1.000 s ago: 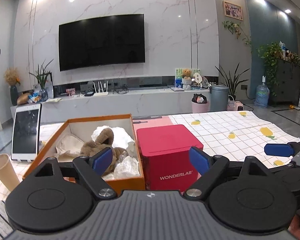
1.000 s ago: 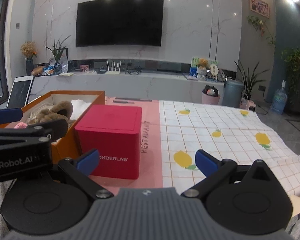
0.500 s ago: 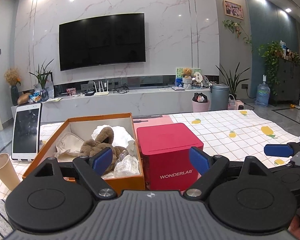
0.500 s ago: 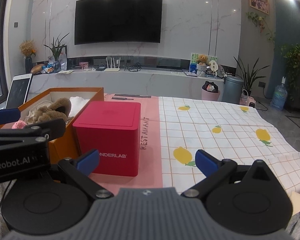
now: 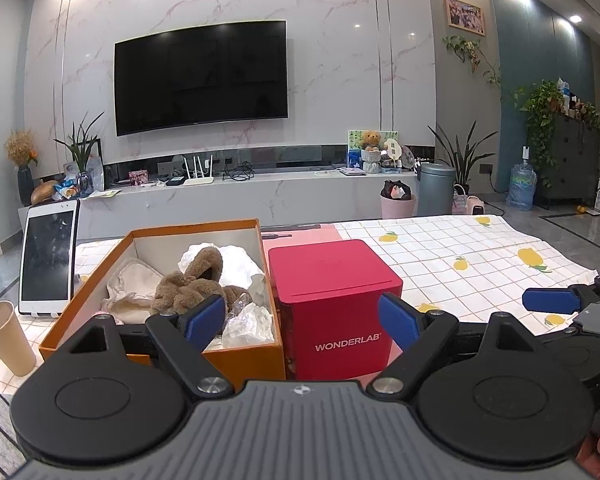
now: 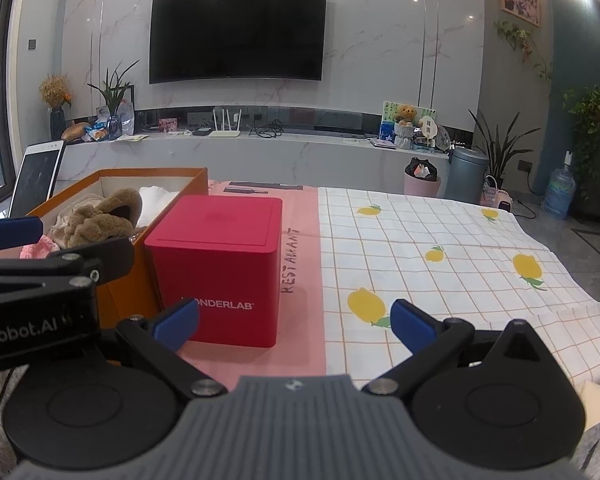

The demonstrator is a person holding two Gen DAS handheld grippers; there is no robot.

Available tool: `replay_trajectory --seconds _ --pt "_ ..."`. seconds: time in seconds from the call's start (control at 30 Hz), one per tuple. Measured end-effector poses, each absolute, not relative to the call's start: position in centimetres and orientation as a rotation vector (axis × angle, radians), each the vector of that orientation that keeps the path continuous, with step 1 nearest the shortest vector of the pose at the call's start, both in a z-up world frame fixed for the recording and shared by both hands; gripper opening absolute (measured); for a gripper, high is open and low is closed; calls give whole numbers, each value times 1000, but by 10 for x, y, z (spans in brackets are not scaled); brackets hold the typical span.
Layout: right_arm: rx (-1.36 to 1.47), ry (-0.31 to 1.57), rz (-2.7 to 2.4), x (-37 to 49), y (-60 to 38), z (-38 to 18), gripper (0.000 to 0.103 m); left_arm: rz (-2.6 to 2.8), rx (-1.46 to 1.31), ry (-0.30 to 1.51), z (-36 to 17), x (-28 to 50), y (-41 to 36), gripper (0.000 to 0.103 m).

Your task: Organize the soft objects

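Lemon-print cloth [image 6: 440, 240] covers the table, with a dark TV [image 5: 201, 80] on the marble wall behind. My left gripper [image 5: 302, 318] hangs spread wide with nothing between its blue pads, and my right gripper [image 6: 294, 322] is just as wide and empty. Two boxes stand ahead of them, touching side by side: one orange box [image 5: 244, 354] with no lid and one closed red box [image 5: 336, 304] marked WONDERLAB. The soft things lie in the orange box: one brown plush [image 5: 192, 284] on top, one cream cloth [image 5: 132, 280] at its left, one white bundle [image 5: 236, 258] behind, crumpled clear wrap [image 5: 248, 320] in front, and from the right view a bit of pink knit [image 6: 38, 248]. One tablet [image 5: 48, 256] leans upright left of the orange box, with one paper cup [image 5: 8, 338] near it. Against a second ago, both boxes sit a little lower in the right view, and the left view has hardly changed.
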State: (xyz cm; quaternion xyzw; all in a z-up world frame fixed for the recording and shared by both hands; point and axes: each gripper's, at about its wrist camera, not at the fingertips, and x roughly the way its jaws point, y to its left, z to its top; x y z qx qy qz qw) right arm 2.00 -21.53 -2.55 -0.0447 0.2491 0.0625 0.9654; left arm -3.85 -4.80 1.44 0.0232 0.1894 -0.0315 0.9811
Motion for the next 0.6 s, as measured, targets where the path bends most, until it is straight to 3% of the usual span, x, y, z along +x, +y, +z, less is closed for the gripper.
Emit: replay_trajectory --seconds 0.6 --pt "-95 515 126 20 -215 -29 100 -54 56 394 15 -37 -49 101"
